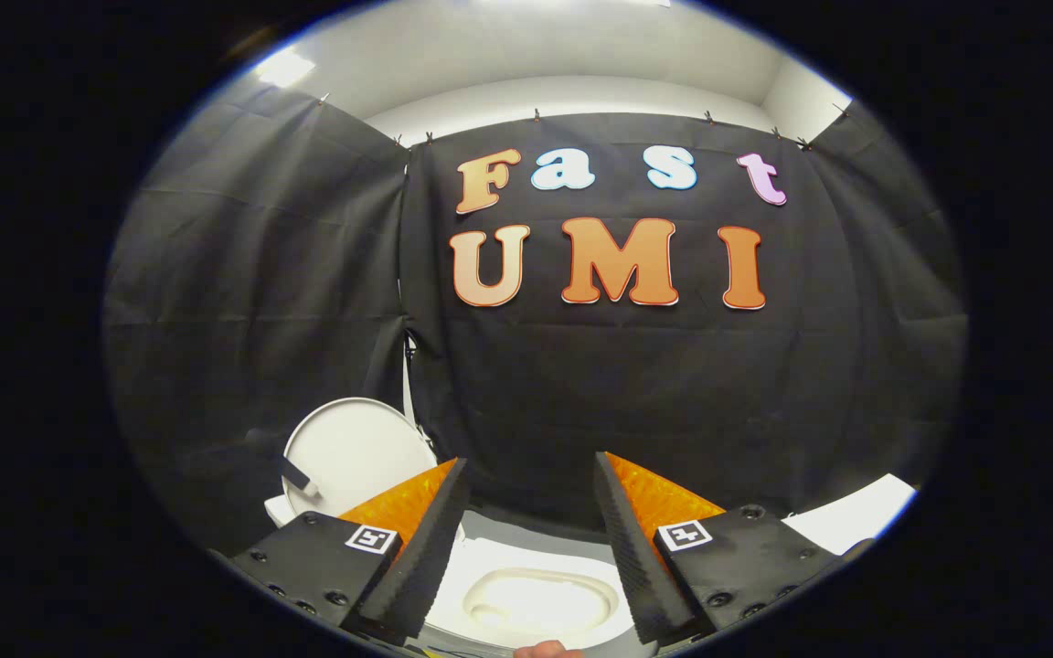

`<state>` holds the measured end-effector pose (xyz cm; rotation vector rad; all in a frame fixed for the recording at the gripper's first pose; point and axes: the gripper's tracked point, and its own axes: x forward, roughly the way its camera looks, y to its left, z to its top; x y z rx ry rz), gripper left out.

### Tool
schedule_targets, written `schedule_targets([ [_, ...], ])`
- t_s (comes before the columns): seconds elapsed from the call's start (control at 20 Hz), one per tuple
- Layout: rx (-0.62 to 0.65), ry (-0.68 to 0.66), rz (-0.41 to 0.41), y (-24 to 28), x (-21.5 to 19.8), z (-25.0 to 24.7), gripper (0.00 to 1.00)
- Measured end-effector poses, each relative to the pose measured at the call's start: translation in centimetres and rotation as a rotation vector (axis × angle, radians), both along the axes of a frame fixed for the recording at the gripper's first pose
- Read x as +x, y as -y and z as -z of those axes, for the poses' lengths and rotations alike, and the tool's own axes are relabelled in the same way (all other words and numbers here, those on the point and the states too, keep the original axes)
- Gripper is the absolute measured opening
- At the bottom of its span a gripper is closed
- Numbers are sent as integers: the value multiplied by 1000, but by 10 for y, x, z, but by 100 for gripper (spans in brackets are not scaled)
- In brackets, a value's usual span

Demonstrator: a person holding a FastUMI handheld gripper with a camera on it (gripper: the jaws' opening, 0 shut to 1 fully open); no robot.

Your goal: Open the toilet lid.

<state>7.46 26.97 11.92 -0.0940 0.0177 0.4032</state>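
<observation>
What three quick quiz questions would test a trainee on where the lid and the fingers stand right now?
1. True or false: the toilet lid stands raised against the black cloth wall.
2. The gripper fingers are: A) pressed on the lid, B) apart with nothing between them, C) shut together.
3. Fill in: below and between the fingers lies the open toilet ____.

Key: 1 true; 2 B; 3 bowl.

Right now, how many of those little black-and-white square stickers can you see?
2: one sticker on the left finger, one on the right finger. The open gripper hangs above the toilet bowl. Others may be hidden.
</observation>
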Motion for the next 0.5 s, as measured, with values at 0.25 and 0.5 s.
schedule_targets([
  [0.25, 8, -25, 47, 56, -1, 23, 89],
  [0.5, 12, -10, 44, 96, -13, 47, 89],
])
